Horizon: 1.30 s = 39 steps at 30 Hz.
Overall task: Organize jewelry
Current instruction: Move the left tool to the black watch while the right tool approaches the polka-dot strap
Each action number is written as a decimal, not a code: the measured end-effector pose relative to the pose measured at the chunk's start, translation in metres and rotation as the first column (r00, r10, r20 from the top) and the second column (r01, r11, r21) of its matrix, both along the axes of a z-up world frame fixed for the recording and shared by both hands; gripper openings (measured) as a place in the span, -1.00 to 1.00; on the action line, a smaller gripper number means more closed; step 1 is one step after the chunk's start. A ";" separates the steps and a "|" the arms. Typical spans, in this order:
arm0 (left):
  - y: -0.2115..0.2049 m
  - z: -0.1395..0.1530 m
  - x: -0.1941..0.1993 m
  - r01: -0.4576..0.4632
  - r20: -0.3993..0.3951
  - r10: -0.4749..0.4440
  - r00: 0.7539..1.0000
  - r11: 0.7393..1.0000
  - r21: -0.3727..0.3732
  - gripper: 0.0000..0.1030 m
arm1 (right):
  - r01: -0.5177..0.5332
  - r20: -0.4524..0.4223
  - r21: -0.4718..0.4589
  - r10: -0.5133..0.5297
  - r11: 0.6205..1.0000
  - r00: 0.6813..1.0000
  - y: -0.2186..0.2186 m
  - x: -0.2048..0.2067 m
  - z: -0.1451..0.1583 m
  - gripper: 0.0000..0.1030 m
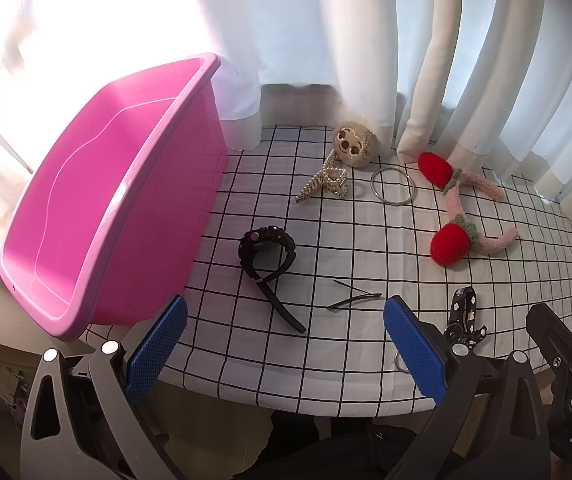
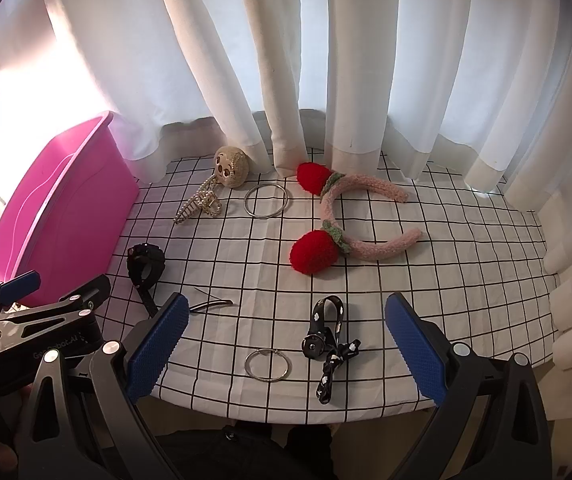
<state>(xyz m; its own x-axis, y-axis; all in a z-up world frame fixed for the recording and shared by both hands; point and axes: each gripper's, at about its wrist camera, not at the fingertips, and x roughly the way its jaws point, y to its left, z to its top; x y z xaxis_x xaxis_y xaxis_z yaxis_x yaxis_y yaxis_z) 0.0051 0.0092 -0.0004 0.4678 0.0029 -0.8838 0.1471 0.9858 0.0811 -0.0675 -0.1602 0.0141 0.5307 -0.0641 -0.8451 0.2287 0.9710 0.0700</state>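
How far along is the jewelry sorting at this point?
Not started. The pink plastic tub looks empty. Both the left gripper and right gripper are open, holding nothing. Still lying on the checked cloth: black wristwatch, pearl hair claw, silver bangle, strawberry headband, black patterned strap.

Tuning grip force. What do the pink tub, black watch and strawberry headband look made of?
Pink tub: likely moulded plastic, smooth and semi-glossy, with sheen along the rim. Black watch: probably matte rubber or resin, since the strap curls and lies limp. Strawberry headband: fuzzy plush or knit fabric with a nubby pile; any core is hidden.
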 end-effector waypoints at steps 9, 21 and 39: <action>-0.004 -0.009 -0.003 0.000 -0.018 0.000 1.000 1.000 0.000 0.88 | 0.010 -0.009 0.012 -0.010 1.000 1.000 -0.003 0.001 -0.004 0.83; 0.009 -0.066 0.002 -0.044 -0.125 0.039 0.991 0.998 -0.036 0.88 | 0.103 -0.116 0.034 -0.099 0.994 0.988 -0.051 -0.013 -0.057 0.83; 0.033 -0.150 0.031 -0.129 -0.100 0.123 0.987 0.990 -0.060 0.88 | 0.041 -0.237 -0.002 -0.040 0.999 0.971 -0.066 -0.003 -0.166 0.83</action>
<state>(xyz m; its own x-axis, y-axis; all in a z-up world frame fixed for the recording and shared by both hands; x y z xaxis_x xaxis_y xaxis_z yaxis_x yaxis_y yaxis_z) 0.0359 0.0422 -0.1508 0.3805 -0.0032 -0.9248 0.0256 0.9996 0.0071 -0.0705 -0.2266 -0.1520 0.3127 -0.0792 -0.9466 0.2783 0.9604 0.0116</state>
